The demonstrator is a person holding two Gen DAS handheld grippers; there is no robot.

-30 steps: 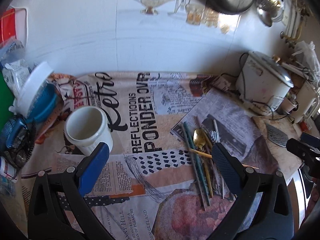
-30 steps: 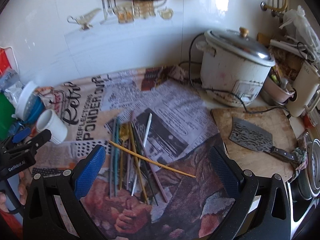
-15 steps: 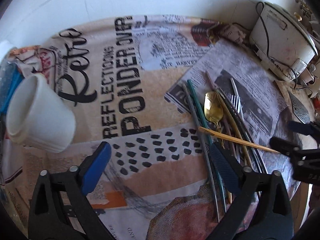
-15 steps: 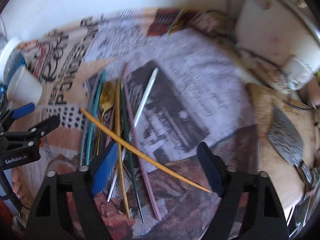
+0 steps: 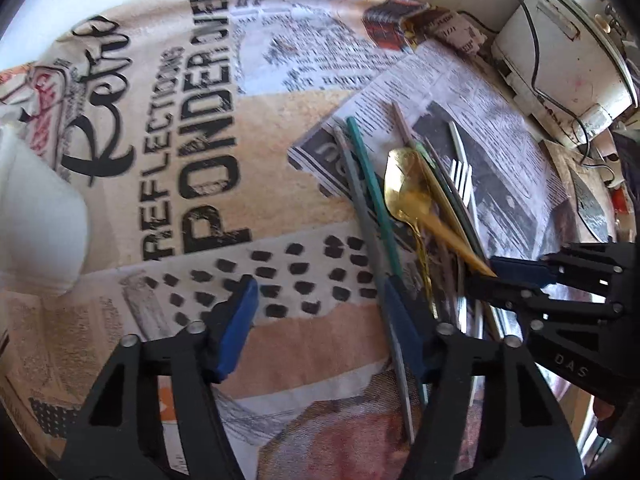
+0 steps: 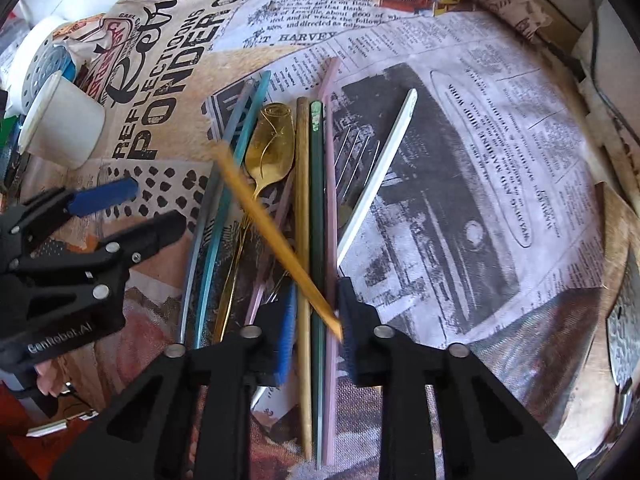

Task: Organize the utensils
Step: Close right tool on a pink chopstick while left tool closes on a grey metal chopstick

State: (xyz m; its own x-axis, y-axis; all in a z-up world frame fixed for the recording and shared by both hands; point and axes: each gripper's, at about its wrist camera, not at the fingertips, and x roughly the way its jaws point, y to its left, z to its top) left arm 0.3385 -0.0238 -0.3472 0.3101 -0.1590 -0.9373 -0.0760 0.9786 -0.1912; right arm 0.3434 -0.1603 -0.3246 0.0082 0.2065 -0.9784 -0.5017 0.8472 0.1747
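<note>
A pile of chopsticks lies on the printed cloth with a gold spoon (image 5: 404,184) (image 6: 272,148) and a fork (image 6: 356,152). A yellow chopstick (image 6: 264,216) slants across the pile. My right gripper (image 6: 316,320) (image 5: 500,276) is low over the pile and its jaws are closing. The yellow chopstick's lower end lies against the right pad, and a gap shows at the left pad. My left gripper (image 5: 320,312) (image 6: 160,204) is also closing. A grey chopstick (image 5: 360,208) and a teal chopstick (image 5: 372,184) run along its right finger. A white cup (image 5: 36,224) (image 6: 60,128) stands at the left.
A white rice cooker (image 5: 560,52) with its cord stands at the back right. A cleaver (image 6: 624,332) lies on a wooden board at the right edge. A perforated white and blue lid (image 6: 44,64) sits behind the cup. A person's fingers (image 6: 44,376) hold the left gripper.
Both grippers sank toward the pile and tipped downward. Both pairs of jaws narrowed, the right far more, coming in around the yellow chopstick, which has shifted.
</note>
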